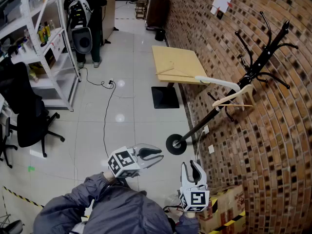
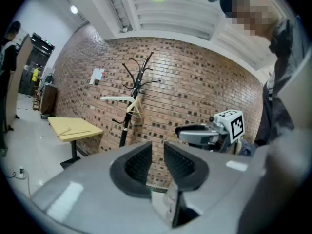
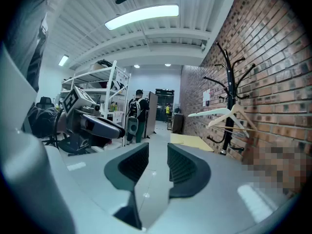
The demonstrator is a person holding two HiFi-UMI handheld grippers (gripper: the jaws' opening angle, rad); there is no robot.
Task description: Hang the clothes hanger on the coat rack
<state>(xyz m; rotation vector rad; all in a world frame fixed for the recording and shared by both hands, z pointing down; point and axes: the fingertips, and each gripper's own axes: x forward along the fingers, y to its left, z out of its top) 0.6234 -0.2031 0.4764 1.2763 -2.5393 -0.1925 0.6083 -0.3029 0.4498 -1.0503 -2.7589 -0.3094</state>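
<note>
Since the hanger hung on the far coat rack, task seemed done | left gripper jaws closed, right gripper jaws narrowly apart, both empty | next: retreat

The left tool is nearly closed, the right tool slightly apart, both empty.

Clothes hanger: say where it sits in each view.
Head view: clothes hanger right of centre, on the coat rack.
Left gripper view: clothes hanger left of centre, above the jaws.
Right gripper view: clothes hanger at right, mid-height.
Shared landmark: the black coat rack against the brick wall.
</note>
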